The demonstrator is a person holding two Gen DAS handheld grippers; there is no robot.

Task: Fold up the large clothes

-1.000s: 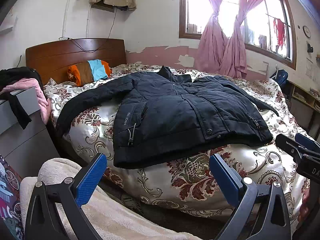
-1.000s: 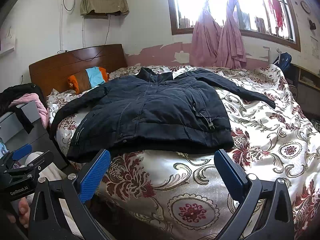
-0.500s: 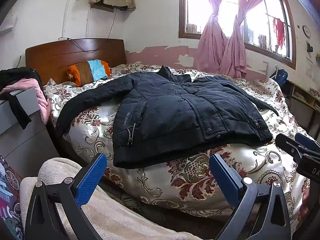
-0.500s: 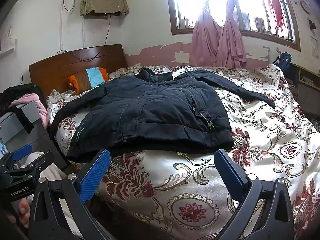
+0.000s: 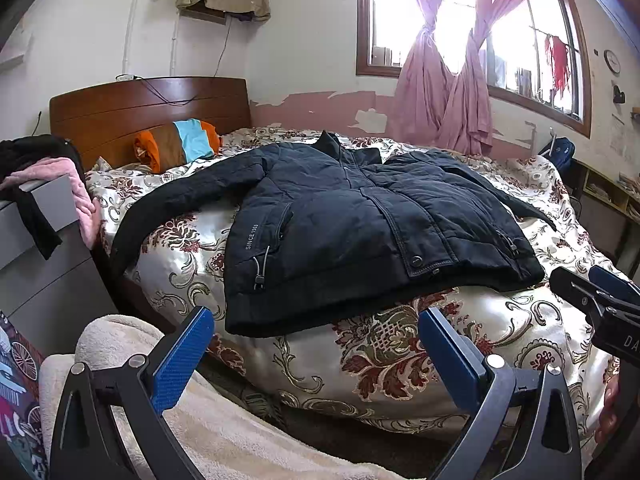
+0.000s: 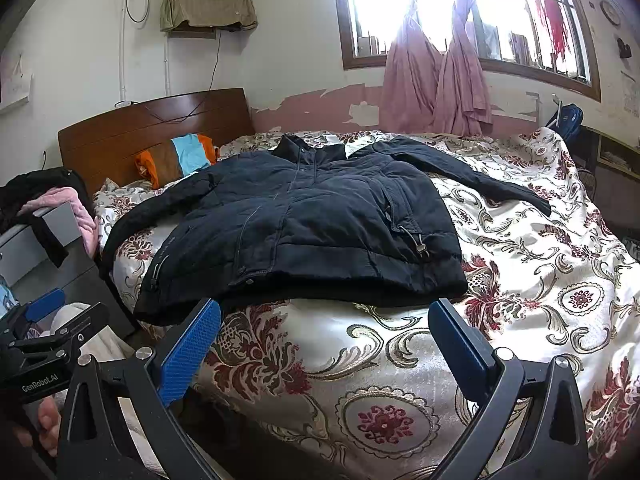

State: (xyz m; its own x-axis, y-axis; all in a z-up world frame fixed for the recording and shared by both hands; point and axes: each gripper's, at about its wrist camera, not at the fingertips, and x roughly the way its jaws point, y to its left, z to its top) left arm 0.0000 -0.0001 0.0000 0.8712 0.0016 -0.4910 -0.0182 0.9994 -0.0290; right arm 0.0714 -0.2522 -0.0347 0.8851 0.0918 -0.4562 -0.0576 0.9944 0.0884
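A dark navy padded jacket (image 5: 352, 228) (image 6: 304, 232) lies spread flat, front up, on a bed with a floral satin cover (image 5: 400, 352) (image 6: 520, 288). Its sleeves stretch out to both sides and its collar points toward the window. My left gripper (image 5: 316, 332) hovers open just short of the jacket's hem, off the near bed edge, with nothing between its blue pads. My right gripper (image 6: 324, 324) is open too, hanging before the hem further right. Each gripper shows at the edge of the other's view.
A wooden headboard (image 5: 148, 108) and a striped orange-blue pillow (image 5: 180, 146) stand at the left. A grey cabinet (image 5: 40, 264) draped with pink and black clothes sits beside the bed. A cream blanket (image 5: 224, 436) lies below. Pink curtains (image 5: 444, 80) hang at the window.
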